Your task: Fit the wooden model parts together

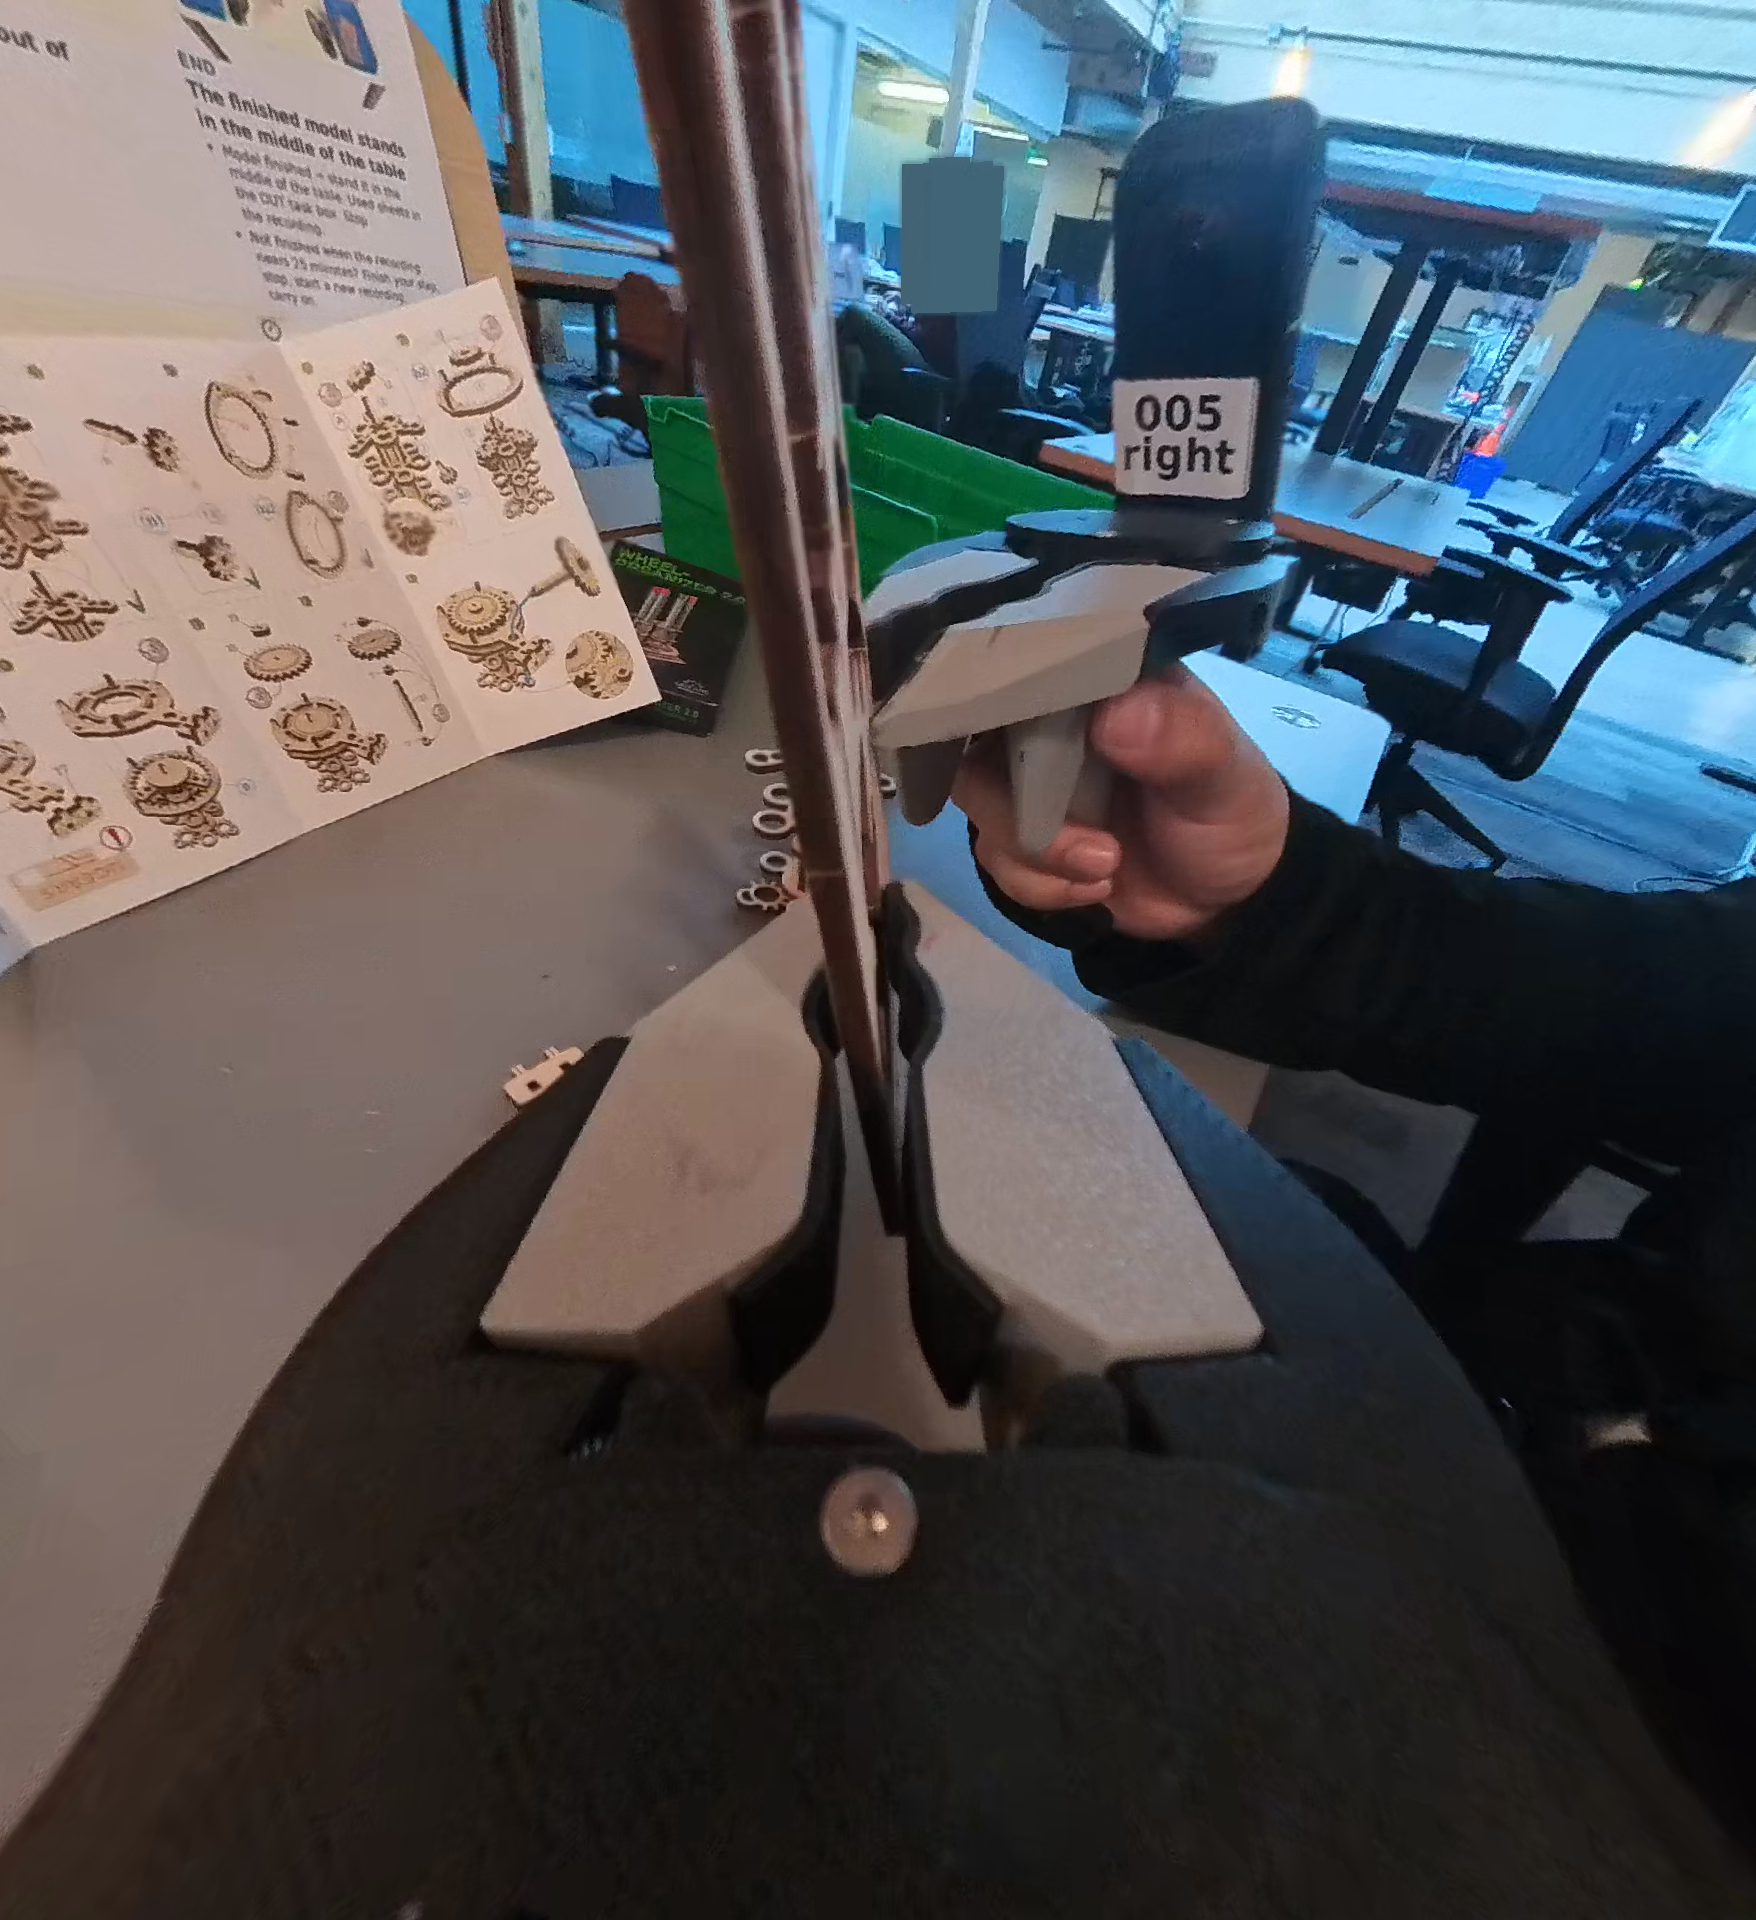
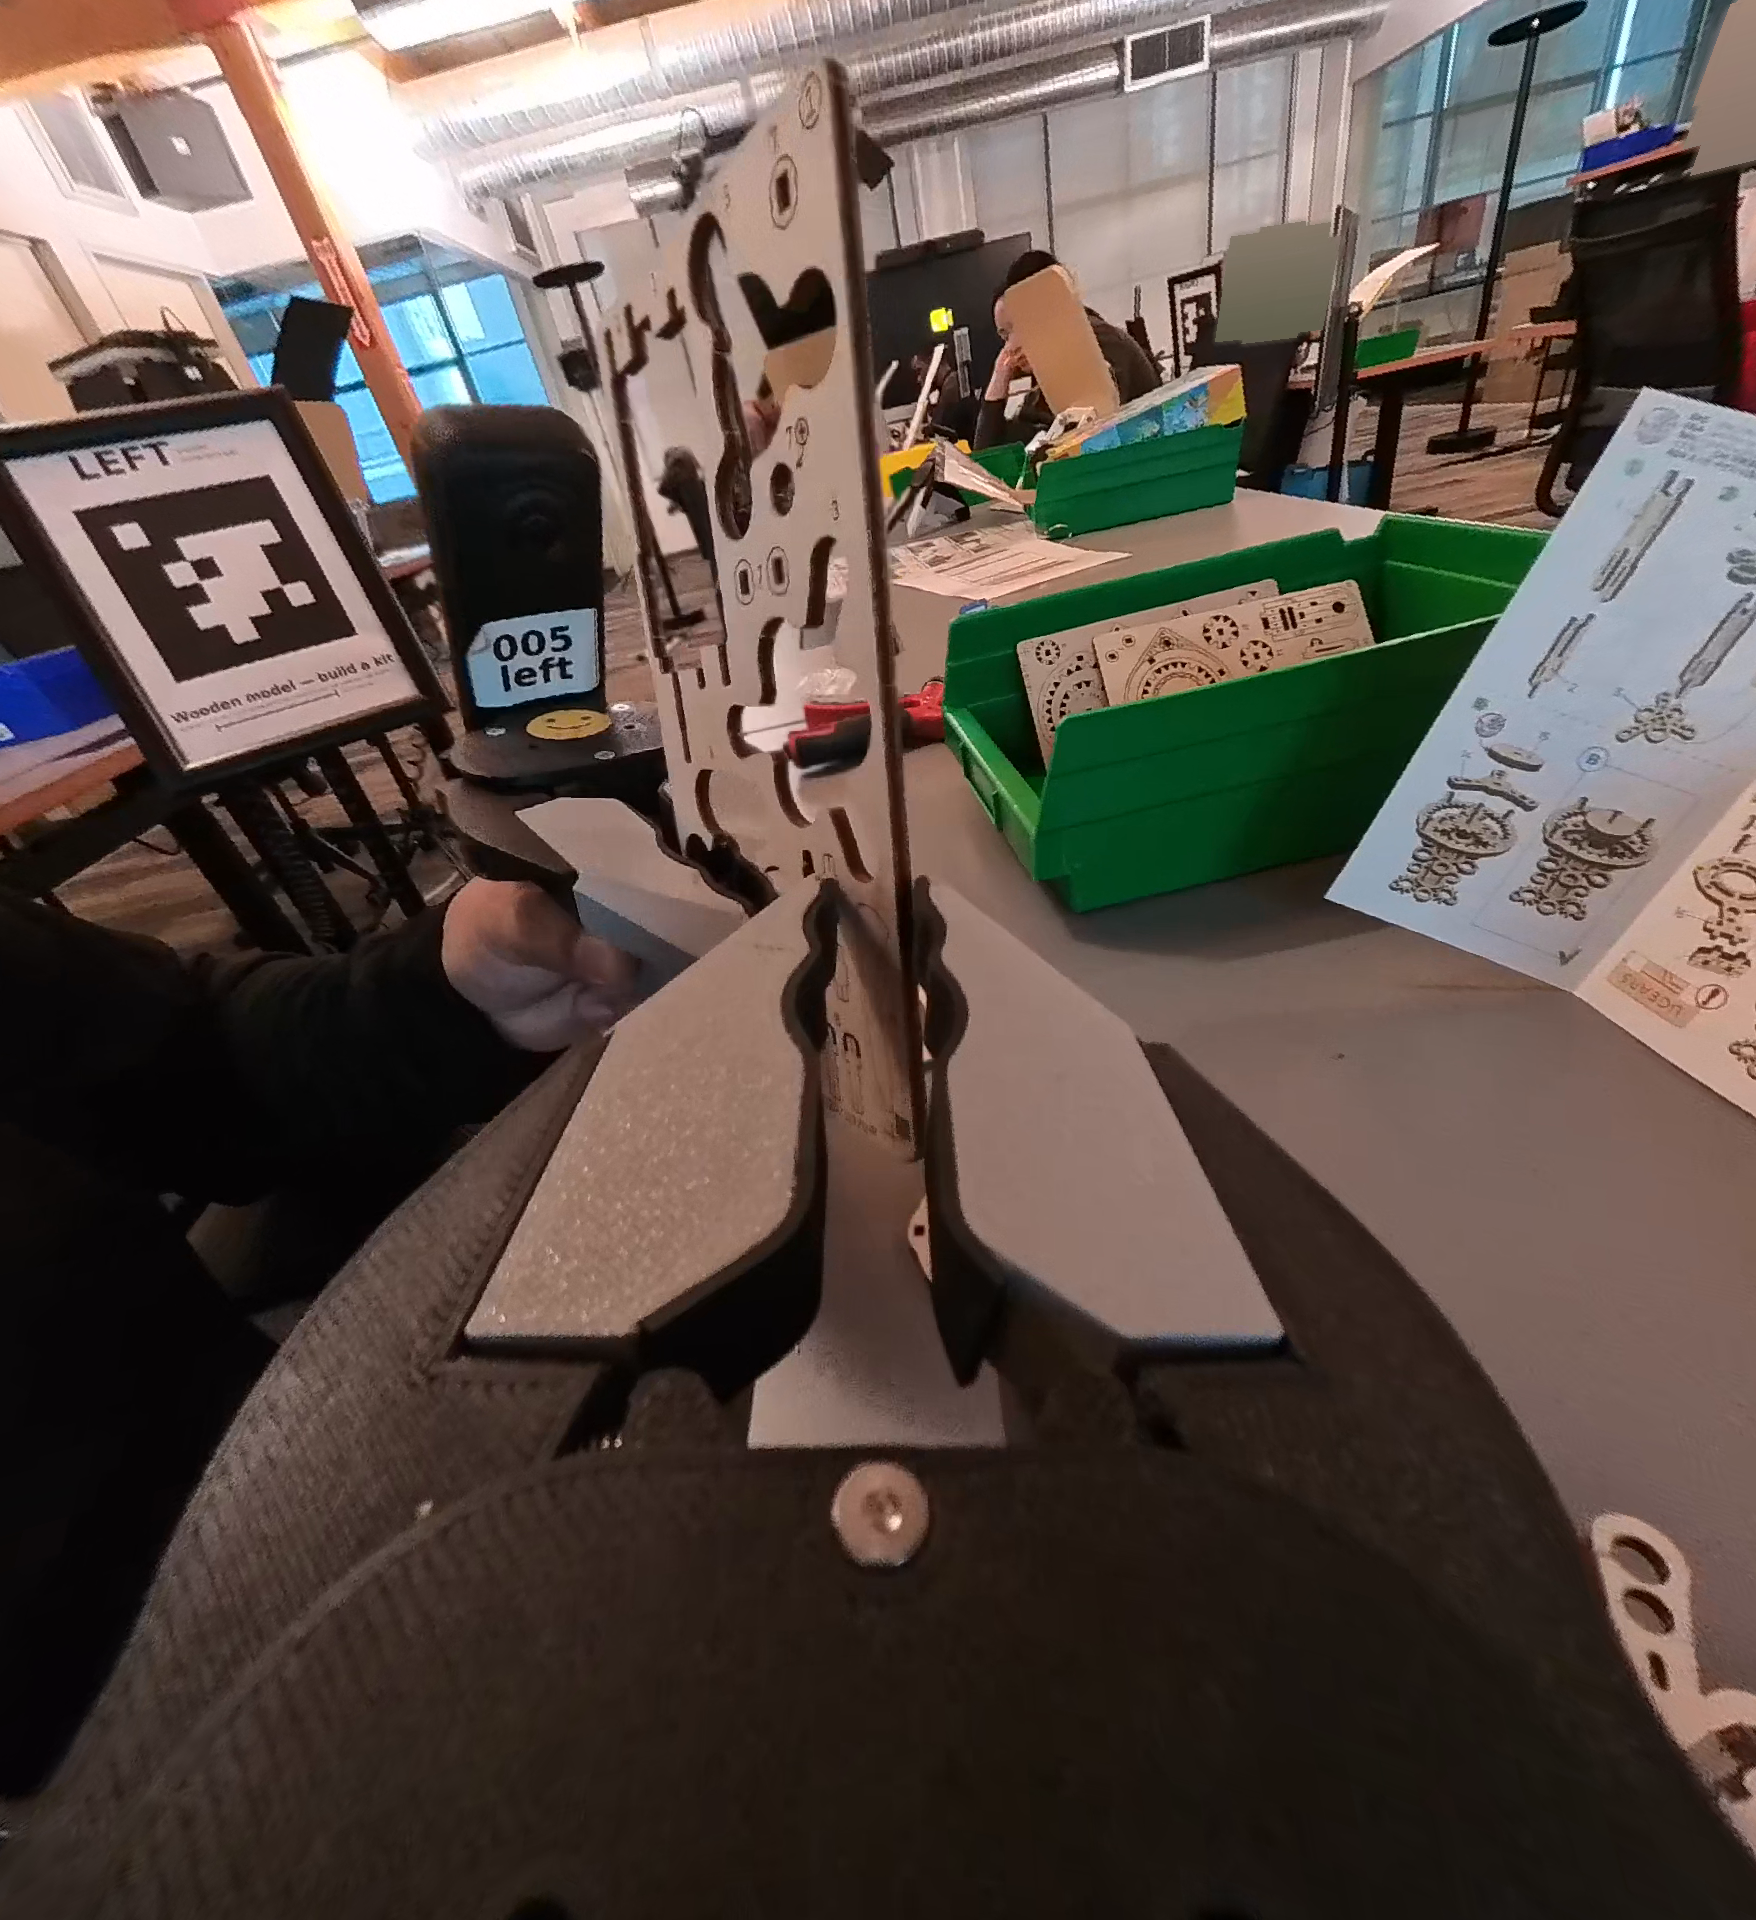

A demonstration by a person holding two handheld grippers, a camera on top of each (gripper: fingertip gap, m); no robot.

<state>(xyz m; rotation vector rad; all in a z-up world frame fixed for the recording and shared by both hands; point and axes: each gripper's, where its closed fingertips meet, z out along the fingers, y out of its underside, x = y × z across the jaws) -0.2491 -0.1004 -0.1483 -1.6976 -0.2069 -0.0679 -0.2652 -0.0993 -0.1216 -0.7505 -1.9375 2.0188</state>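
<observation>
The left tongs (image 1: 869, 997) are clamped on the bottom edge of an upright wooden sheet (image 1: 780, 520), seen edge-on and rising out of the top of the picture. The right tongs (image 2: 869, 966) are clamped on the same sheet (image 2: 791, 520), its punched-out holes facing left. Both grip it above the grey surface (image 2: 1373, 1091), beside the green bin (image 2: 1217, 790) of sheets and the instruction leaflet (image 1: 230, 582).

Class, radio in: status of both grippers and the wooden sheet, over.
Left gripper and right gripper both shut on wooden sheet. Sheet upright above table, many parts already punched out. Nothing in the way.
</observation>
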